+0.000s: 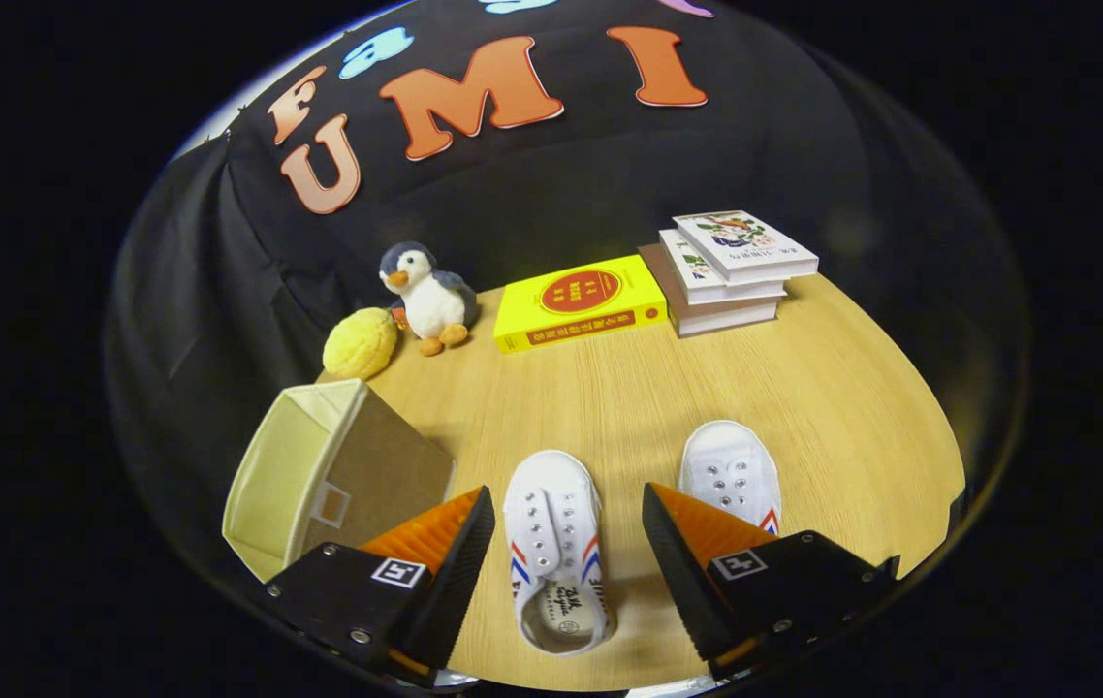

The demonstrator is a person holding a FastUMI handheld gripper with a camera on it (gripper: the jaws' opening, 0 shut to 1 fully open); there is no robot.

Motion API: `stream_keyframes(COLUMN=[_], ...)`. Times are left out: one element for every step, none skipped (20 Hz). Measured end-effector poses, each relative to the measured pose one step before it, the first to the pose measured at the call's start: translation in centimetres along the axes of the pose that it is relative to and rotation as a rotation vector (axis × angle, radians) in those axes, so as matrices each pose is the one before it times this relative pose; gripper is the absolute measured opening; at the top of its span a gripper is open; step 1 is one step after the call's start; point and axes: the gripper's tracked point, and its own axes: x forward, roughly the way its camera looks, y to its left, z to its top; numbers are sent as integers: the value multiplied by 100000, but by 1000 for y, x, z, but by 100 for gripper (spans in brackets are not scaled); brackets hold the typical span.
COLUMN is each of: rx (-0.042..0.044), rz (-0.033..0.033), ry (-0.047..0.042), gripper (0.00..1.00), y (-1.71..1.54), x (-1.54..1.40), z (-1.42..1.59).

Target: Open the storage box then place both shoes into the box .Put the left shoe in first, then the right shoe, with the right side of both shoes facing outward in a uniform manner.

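Far left, near the booth wall: a yellow round plush [360, 342] is seen, with a penguin toy [427, 297] just right of it. Near left: the storage box [319, 475] is tipped on its side on the wooden table [668, 388], opening turned left. Gripper [568, 519] fingers are spread wide, nothing clamped. One white shoe [554, 551] lies between them, toe pointing far, untouched. The second white shoe [730, 472] is partly hidden behind the right finger [697, 553]. Far centre: a yellow book [579, 301]. Far right: a stack of books [728, 271].
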Motion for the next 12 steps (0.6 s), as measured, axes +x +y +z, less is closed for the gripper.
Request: stream_keyframes(rx=[-635,-462,-511,-618,-796,-614,-566,-627,-757,-462,-257,-306], rz=[39,227,340,-51,31,325,450,253,291,443,902,579], ry=[2715,2505,2432,2237,2243,2212,1908,1638,1604,1671,1735,1502], gripper=[86,84,79,77,75,72,68,66,62,60,58,57], y=[-192,-332,-169,-321,-486,-149,-108,-145,-81,-7,178,171], x=[401,561,595,346,140,386,441,398,350,325,358,411], z=[-798,-834,-743,-507,-402,-608,-627,-410,-524,-362,-419,-237])
